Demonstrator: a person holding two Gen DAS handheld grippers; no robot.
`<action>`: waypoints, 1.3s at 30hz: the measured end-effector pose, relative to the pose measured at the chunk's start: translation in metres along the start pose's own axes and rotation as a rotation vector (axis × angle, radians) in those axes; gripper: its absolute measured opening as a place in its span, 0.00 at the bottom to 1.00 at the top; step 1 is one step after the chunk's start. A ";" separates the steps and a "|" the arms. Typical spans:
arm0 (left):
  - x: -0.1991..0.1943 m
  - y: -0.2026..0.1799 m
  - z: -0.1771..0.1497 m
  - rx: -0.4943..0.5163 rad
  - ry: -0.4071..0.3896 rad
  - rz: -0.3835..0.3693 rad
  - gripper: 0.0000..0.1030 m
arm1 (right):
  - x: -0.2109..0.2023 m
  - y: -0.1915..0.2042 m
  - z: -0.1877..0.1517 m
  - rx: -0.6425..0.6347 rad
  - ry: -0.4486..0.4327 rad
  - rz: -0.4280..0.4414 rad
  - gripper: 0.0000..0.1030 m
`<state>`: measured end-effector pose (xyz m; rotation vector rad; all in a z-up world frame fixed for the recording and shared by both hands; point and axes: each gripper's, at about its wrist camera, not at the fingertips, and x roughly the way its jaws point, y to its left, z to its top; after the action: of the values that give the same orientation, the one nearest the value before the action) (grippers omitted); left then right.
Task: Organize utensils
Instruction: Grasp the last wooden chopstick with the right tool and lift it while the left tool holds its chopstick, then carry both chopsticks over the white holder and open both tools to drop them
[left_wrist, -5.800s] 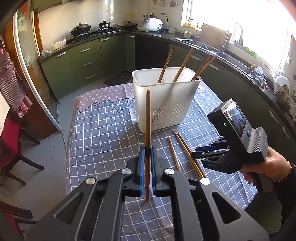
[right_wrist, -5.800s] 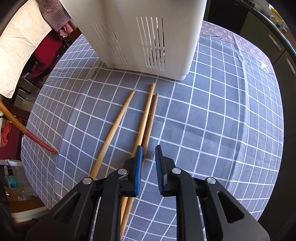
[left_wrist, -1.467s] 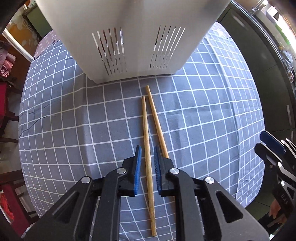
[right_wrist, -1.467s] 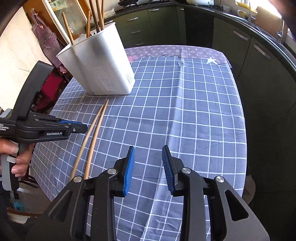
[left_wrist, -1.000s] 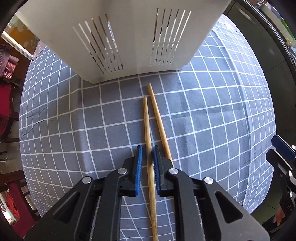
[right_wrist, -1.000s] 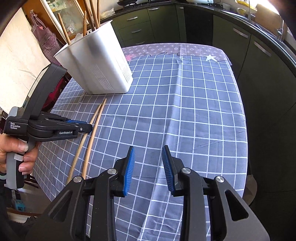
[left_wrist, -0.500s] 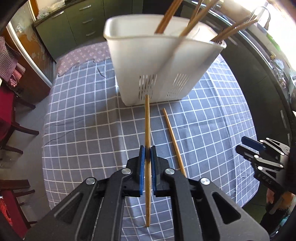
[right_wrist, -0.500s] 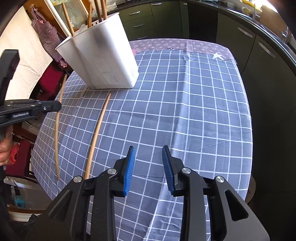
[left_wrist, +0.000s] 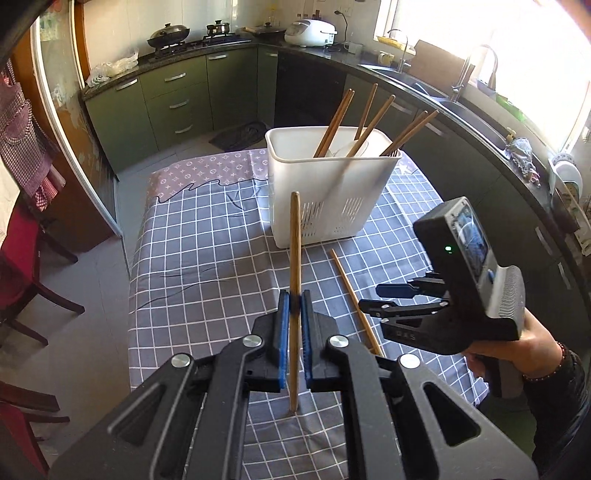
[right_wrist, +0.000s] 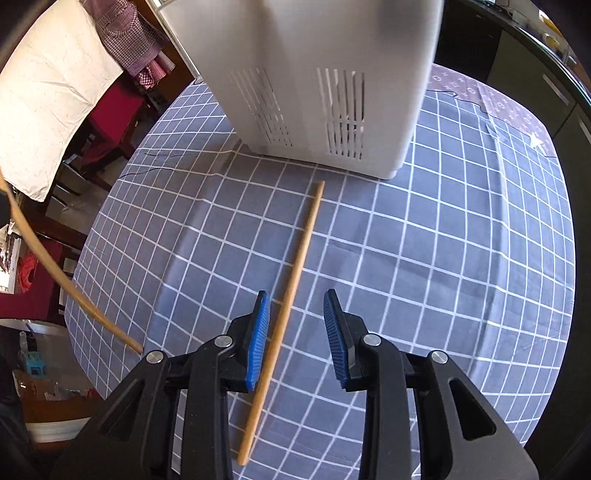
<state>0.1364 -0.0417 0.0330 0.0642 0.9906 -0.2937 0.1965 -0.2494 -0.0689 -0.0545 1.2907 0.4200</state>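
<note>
Wooden chopstick (left_wrist: 294, 295) is clamped upright in your left tool (left_wrist: 294, 325), clear of the surface (left_wrist: 207, 258). Your right tool (right_wrist: 295, 332) hangs open over the last loose stick (right_wrist: 295, 273), which sits closer to its left pad, so I'd guess a squeeze now could roll it away. Further back, the white bin (left_wrist: 325, 199) already bristles with sticks; come in tilted and yours may knock them or catch the rim.
</note>
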 end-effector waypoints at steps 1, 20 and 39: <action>-0.002 0.002 -0.001 0.000 -0.006 0.000 0.06 | 0.004 0.003 0.004 0.001 0.006 -0.013 0.30; -0.015 0.011 -0.007 0.017 -0.057 -0.001 0.06 | 0.037 0.024 0.021 -0.022 0.052 -0.152 0.07; -0.020 0.008 -0.011 0.030 -0.068 0.012 0.06 | -0.136 0.006 -0.050 -0.016 -0.356 -0.040 0.07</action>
<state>0.1196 -0.0276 0.0429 0.0869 0.9186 -0.2981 0.1199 -0.2947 0.0460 -0.0183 0.9339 0.3860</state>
